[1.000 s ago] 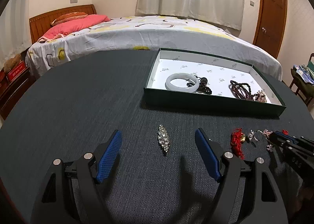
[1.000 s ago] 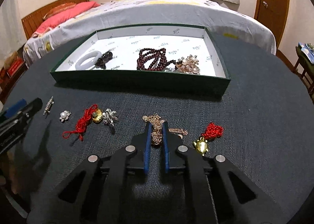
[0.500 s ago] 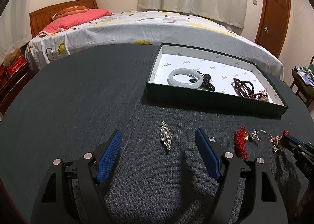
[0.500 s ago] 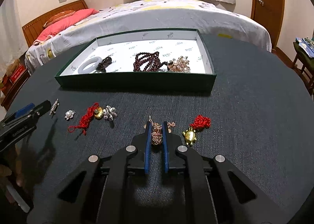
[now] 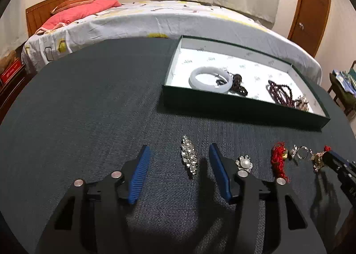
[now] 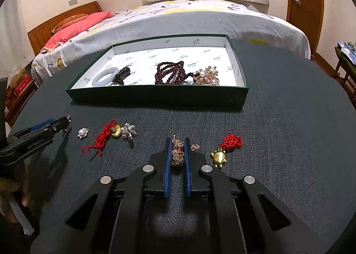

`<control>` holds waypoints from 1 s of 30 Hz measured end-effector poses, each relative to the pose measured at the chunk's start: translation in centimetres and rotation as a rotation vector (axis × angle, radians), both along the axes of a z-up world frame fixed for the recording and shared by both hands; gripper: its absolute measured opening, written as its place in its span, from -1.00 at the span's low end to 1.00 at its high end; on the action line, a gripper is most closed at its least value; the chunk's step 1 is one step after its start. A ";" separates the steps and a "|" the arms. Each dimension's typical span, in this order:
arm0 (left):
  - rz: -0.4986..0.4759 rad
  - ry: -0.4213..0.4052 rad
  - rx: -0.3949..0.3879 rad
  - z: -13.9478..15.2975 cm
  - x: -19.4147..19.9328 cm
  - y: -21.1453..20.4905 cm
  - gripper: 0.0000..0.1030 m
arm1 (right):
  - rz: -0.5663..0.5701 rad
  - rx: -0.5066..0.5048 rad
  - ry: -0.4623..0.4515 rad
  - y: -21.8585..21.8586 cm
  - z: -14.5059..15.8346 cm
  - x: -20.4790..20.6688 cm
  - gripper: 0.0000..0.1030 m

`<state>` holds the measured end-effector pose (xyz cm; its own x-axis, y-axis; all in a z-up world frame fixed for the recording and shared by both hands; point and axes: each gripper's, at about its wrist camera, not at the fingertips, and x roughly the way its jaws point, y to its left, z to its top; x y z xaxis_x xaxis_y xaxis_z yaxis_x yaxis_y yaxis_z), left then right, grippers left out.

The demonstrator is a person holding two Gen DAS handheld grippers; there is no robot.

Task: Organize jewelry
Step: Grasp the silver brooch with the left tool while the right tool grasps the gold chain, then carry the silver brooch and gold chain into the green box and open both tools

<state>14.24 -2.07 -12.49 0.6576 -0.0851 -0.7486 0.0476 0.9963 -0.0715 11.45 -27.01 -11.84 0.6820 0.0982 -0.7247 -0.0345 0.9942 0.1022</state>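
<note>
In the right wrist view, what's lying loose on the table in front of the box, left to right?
Pearl brooch → red cord with gold charm → silver flower piece → gold chain in the right gripper → gold turtle charm with red knot.

Table cloth (image 6: 289,120): dark blue-grey, fine woven texture. Tray (image 6: 155,96): dark green walls, white lining printed with small dark logos. Bangle (image 6: 104,77): milky white. Bead strand (image 6: 170,72): dark maroon. Right gripper (image 6: 177,140): black body, blue pads, clamping a gold-brown chain (image 6: 178,151). Left gripper (image 5: 179,152): same colours. Brooch (image 5: 189,157): silver, sparkling. Near right, charm (image 6: 219,157): gold with a red knot.
</note>
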 end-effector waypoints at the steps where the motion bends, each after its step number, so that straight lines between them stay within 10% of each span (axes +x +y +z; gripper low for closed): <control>1: -0.007 0.013 0.001 -0.2 0.1 -0.1 0.00 | 0.000 0.001 0.002 0.0 0.0 0.0 -0.79; 11: -0.051 0.020 -0.047 -0.3 0.2 0.5 -0.74 | 0.002 0.004 0.003 0.0 -0.2 0.0 -0.79; 30: -0.097 -0.101 -0.096 4.1 -0.9 -0.4 -0.77 | 0.013 0.028 -0.100 0.3 3.4 -0.9 -0.80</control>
